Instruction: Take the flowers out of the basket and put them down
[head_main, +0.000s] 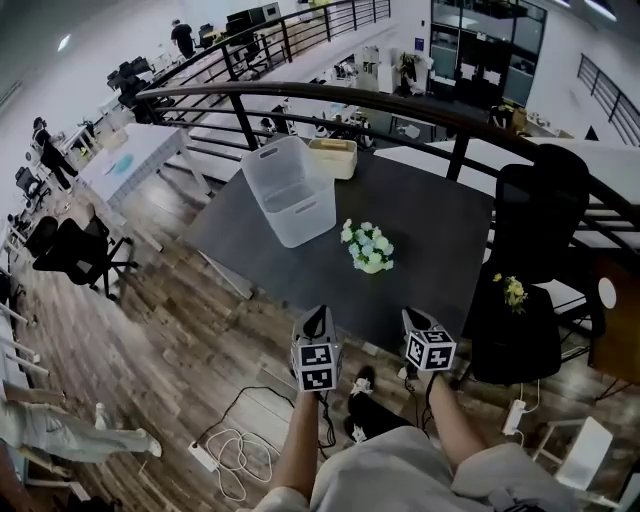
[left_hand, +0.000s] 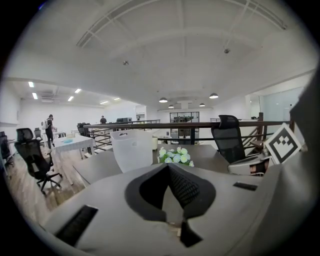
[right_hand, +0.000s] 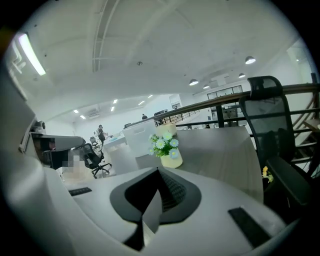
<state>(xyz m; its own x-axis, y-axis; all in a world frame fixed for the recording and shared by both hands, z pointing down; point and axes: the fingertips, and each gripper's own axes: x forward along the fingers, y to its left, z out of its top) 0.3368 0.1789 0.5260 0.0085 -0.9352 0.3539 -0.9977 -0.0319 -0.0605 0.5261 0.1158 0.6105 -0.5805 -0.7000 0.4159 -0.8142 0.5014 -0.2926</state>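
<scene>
Two empty claws near the bench (head_main: 440, 230) edge, left claw (head_main: 316, 322) and right claw (head_main: 418, 320) both pressed together, flowers (head_main: 367, 247) standing on bench near white basket (head_main: 290, 190)

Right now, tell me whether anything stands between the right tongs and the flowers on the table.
Nothing visible does. The flowers stand on the dark table, apart from the white basket. Only its bare top lies between them and the right tongs, which are shut and empty.
</scene>
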